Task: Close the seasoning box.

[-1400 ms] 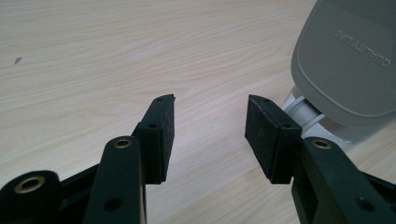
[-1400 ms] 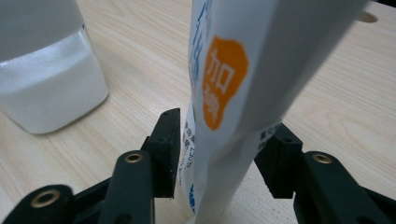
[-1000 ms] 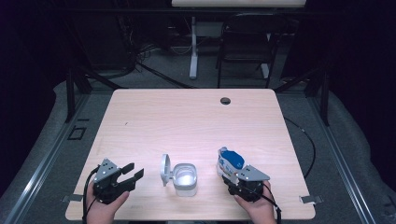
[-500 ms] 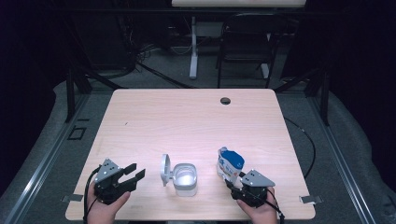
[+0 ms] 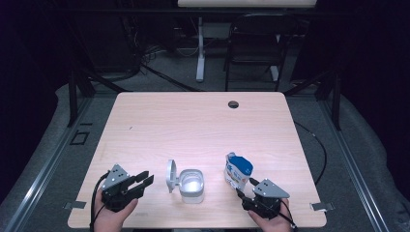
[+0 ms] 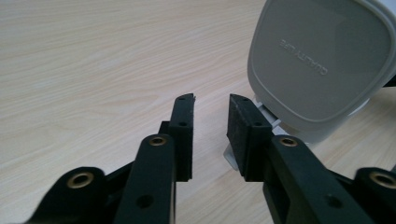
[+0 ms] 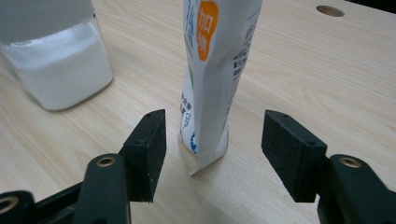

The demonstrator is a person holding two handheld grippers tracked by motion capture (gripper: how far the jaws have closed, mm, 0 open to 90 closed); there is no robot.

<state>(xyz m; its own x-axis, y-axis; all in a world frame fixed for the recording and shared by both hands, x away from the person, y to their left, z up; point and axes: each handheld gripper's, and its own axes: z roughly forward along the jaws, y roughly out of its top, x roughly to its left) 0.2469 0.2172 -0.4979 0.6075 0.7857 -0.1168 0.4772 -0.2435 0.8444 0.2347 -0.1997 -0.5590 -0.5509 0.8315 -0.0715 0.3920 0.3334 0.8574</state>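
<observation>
A pale wooden table (image 5: 193, 121) with a fine straight grain and rounded corners takes up the middle of the high view, a dark round cable hole (image 5: 233, 104) near its upper edge. At lower centre stands a small clear container (image 5: 192, 184), squarish with rounded corners and partly filled with a white grainy powder. Its grey plastic lid (image 5: 170, 176) is flipped open and stands on edge at the container's left. In the left gripper view the lid fills the upper right as a smooth rounded square with raised lettering. To the right of the container, lower right of centre, a soft white and blue pouch (image 5: 238, 170) stands upright; in the right gripper view it is a thin crinkled pack with an orange patch and printed text, its bottom seam resting on the wood.

The left gripper (image 5: 143, 179), at the lower left, points to the right toward the lid, the hand gripping it from the bottom edge. Its matte black jaws have just been closing and stand a narrow gap apart with nothing between them. The right gripper (image 5: 243, 188), at the lower right, points up-left at the pouch. Its jaws have just been opening and stand wide apart on either side of the pouch's foot, the pads clear of it.
</observation>
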